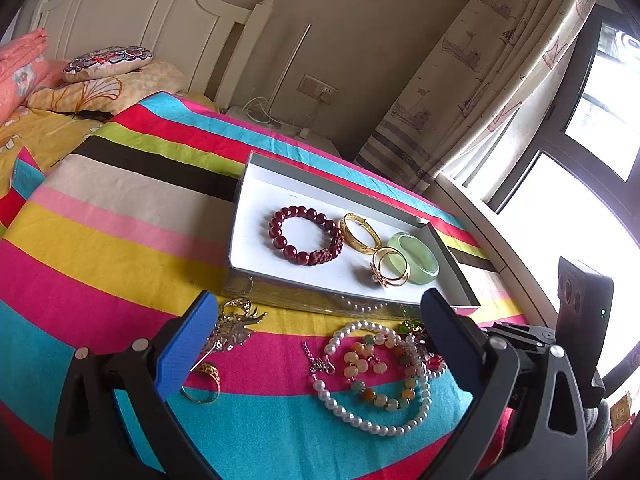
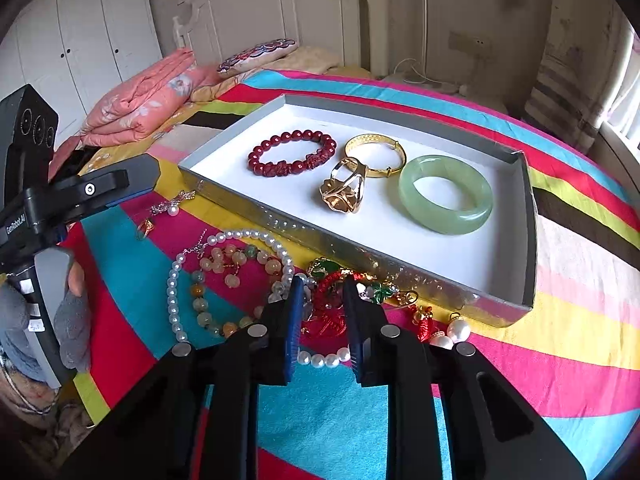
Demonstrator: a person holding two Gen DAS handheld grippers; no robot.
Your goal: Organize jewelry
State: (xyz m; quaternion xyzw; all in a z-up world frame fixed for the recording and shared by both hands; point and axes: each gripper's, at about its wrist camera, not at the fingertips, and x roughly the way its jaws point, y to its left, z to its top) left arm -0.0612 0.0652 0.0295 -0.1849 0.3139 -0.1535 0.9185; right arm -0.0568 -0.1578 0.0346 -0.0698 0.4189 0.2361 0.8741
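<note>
A white-lined tray [image 2: 516,240] [image 1: 256,184] on the striped bedspread holds a dark red bead bracelet [image 2: 292,152] [image 1: 306,236], a gold bangle [image 2: 376,155] [image 1: 358,234], a gold ring [image 2: 346,192] [image 1: 390,268] and a green jade bangle [image 2: 446,194] [image 1: 414,258]. Loose jewelry lies in front of the tray: a pearl necklace [image 2: 174,296] [image 1: 360,420], a coloured bead bracelet [image 2: 208,320], a red corded charm [image 2: 326,312], a gold ring [image 1: 202,382] and a metal brooch [image 1: 234,326]. My right gripper [image 2: 320,286] stands partly closed around the red charm. My left gripper [image 1: 316,304] is open above the loose pieces.
The bed's white headboard [image 2: 260,8], a folded pink quilt [image 2: 148,100] and pillows [image 1: 108,60] lie beyond the tray. A curtain [image 1: 500,64] and window [image 1: 580,200] are to the right. A gloved hand [image 2: 72,320] holds the left gripper's handle.
</note>
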